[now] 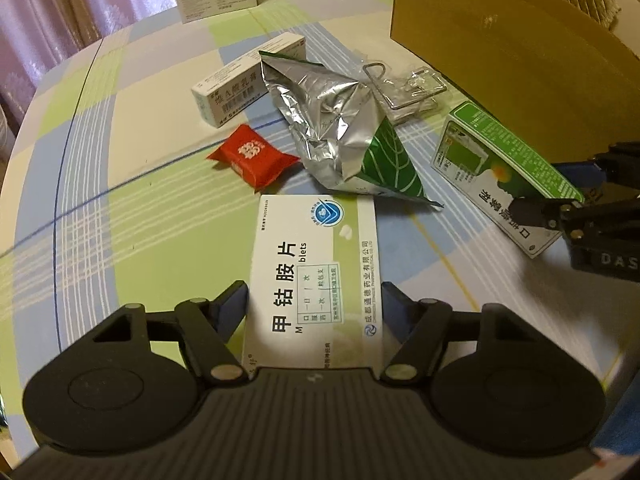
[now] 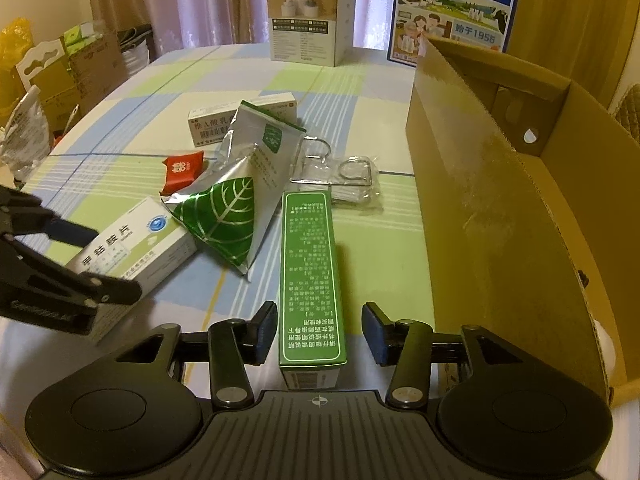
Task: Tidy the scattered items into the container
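Barely begun, by the look of it. Cardboard container (image 2: 500, 184) standing open at the right of the right wrist view; only part of its inside visible, no tidied item seen there.

Everything else out on the checked surface (image 2: 352, 80): white medicine box (image 1: 316, 272), green box (image 2: 312, 280), silver leaf pouch (image 2: 236, 204), red sweet packet (image 1: 252, 156), long white carton (image 1: 244, 84) behind the pouch, wire hooks in clear wrap (image 2: 344, 184) at centre.

Left tool (image 1: 316, 304) low in its view, jaws astride the white medicine box, about flush with its sides; firm pinch or not, cannot tell. Right tool (image 2: 320, 332) spread around the green box, gaps both sides, no squeeze.

All six pieces left to lift and drop in; two lined up first.
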The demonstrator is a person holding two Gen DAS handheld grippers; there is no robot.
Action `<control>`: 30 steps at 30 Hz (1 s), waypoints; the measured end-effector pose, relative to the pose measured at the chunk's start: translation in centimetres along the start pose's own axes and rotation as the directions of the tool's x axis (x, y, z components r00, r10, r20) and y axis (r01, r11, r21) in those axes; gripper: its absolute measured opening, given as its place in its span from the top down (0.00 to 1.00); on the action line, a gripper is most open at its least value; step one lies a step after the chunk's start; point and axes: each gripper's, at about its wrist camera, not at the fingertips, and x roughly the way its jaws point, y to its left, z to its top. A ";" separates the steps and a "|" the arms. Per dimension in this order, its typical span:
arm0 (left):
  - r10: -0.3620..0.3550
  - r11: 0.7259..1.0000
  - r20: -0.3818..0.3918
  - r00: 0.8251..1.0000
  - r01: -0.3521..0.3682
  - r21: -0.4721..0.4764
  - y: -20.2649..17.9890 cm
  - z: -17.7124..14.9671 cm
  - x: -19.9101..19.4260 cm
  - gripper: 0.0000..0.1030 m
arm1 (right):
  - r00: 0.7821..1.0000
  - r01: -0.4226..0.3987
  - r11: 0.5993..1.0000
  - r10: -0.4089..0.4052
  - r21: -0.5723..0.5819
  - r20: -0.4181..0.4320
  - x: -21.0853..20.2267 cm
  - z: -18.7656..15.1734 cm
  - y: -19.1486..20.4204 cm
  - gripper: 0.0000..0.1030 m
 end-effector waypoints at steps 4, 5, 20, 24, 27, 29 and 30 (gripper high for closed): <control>-0.002 1.000 -0.010 1.000 0.002 -0.004 -0.3 -0.7 -0.6 0.35 | 1.000 -0.008 1.000 0.008 -0.005 0.000 0.0 0.0 0.1 0.55; -0.002 1.000 -0.008 1.000 0.002 -0.005 -0.4 -0.8 -0.7 0.35 | 1.000 -0.009 1.000 0.009 -0.005 0.001 0.1 0.0 0.1 0.55; 0.027 1.000 -0.001 1.000 -0.027 0.008 -1.1 -0.7 0.0 0.35 | 1.000 -0.018 0.999 0.017 -0.031 -0.022 1.5 1.0 0.3 0.54; 0.016 1.000 0.000 1.000 -0.016 -0.003 -1.2 -1.0 -0.3 0.35 | 0.999 -0.001 0.999 -0.001 -0.043 -0.038 2.2 1.3 0.4 0.56; 0.012 1.000 0.004 1.000 -0.012 -0.018 -1.1 -1.3 -0.5 0.35 | 0.999 0.002 0.999 -0.004 -0.053 -0.043 2.3 1.2 0.5 0.73; 0.010 0.999 0.009 1.000 -0.010 -0.031 -1.1 -1.4 -0.8 0.35 | 1.000 0.001 0.998 -0.003 -0.061 -0.030 1.8 1.2 0.6 0.73; 0.010 0.999 0.012 1.000 -0.009 -0.038 -1.0 -1.4 -1.0 0.35 | 1.000 -0.004 0.998 0.002 -0.058 -0.023 1.5 1.2 0.6 0.73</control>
